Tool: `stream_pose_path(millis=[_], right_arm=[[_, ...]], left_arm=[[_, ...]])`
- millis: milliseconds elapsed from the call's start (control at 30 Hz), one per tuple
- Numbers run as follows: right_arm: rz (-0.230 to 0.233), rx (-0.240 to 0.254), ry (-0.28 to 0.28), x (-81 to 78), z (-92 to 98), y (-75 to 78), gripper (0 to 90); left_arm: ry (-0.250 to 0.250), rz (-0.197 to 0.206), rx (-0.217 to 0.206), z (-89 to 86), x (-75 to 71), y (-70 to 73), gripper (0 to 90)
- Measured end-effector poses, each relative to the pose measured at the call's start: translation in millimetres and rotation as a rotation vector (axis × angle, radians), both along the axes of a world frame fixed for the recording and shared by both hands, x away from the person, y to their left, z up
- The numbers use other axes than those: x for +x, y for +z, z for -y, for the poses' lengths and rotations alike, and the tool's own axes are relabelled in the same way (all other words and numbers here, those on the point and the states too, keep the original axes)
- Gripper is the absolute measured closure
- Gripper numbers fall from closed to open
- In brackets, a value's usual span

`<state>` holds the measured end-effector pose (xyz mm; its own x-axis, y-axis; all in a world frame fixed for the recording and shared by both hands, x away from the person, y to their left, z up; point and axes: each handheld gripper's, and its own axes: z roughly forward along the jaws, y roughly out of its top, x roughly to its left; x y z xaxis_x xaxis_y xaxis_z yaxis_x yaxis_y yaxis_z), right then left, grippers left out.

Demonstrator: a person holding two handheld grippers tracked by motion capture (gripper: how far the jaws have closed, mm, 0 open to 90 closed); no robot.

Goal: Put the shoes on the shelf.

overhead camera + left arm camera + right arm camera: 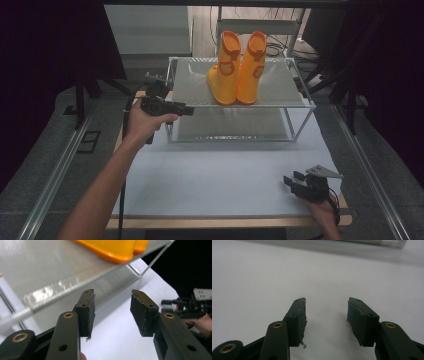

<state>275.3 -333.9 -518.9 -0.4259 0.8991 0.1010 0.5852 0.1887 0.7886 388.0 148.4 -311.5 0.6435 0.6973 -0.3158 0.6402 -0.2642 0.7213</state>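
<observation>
A white-topped bench [225,185] in a dark room carries a two-tier metal shelf rack [300,105] at its far side.

A pair of orange rubber boots [237,67] stands upright, side by side, on the rack's top shelf. The left gripper [186,109] is held at the rack's left front corner, level with the top shelf, its fingers [86,310] released and apart with nothing between them. The right gripper [292,184] rests low near the bench's front right corner, well apart from the rack, its fingers [362,320] likewise spread and empty.
</observation>
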Motion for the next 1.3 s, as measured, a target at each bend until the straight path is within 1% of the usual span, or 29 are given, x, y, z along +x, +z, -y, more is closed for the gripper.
stream_pose_path(millis=[133, 333, 467, 500, 567, 633, 700, 800, 900, 1000, 1133, 1300], right_arm=[[0.000, 0.003, -0.003, 0.1, 0.3, -0.1, 48.5], [-0.001, -0.005, 0.002, 0.0, 0.3, 0.1, 48.5], [-0.002, -0.006, 0.002, -0.1, 0.1, 0.2, 48.5], [-0.002, -0.007, 0.002, 0.1, 0.0, -0.1, 48.5], [-0.001, -0.007, 0.001, 0.4, -0.5, -0.8, 48.5], [-0.005, -0.013, 0.005, 0.5, -0.8, -1.1, 48.4], [-0.007, -0.014, 0.006, 0.3, -1.2, -1.1, 48.5], [-0.006, -0.014, 0.006, 0.2, -1.9, -1.5, 48.4], [-0.009, -0.016, 0.007, 0.4, -2.8, -1.9, 48.4], [-0.009, -0.017, 0.007, 0.7, -3.9, -1.9, 48.4], [-0.009, -0.019, 0.007, 0.8, -4.4, -1.9, 48.4], [-0.001, -0.017, 0.002, 0.5, -3.1, -1.0, 48.4]], left_arm=[[-0.018, 0.002, -0.008, -10.5, -14.2, -8.2, 52.2], [-0.031, 0.007, 0.003, -28.0, -37.7, -25.7, 50.4], [-0.026, 0.004, 0.011, -40.1, -52.7, -40.6, 49.2], [-0.012, 0.005, 0.014, -43.0, -57.7, -45.2, 49.0], [-0.006, 0.010, 0.019, -45.4, -64.9, -50.8, 48.5], [-0.013, 0.006, 0.008, -47.9, -72.0, -57.7, 48.5], [-0.018, 0.002, 0.010, -50.4, -78.2, -64.9, 48.5], [-0.011, -0.009, -0.001, -55.4, -85.5, -77.4, 48.6], [-0.004, -0.025, -0.012, -61.0, -88.3, -87.2, 48.6], [0.001, -0.043, -0.013, -65.1, -88.4, -95.2, 48.5], [0.005, -0.047, -0.012, -66.5, -87.1, -97.7, 48.4], [0.001, -0.046, -0.009, -62.7, -85.7, -98.7, 48.1]])
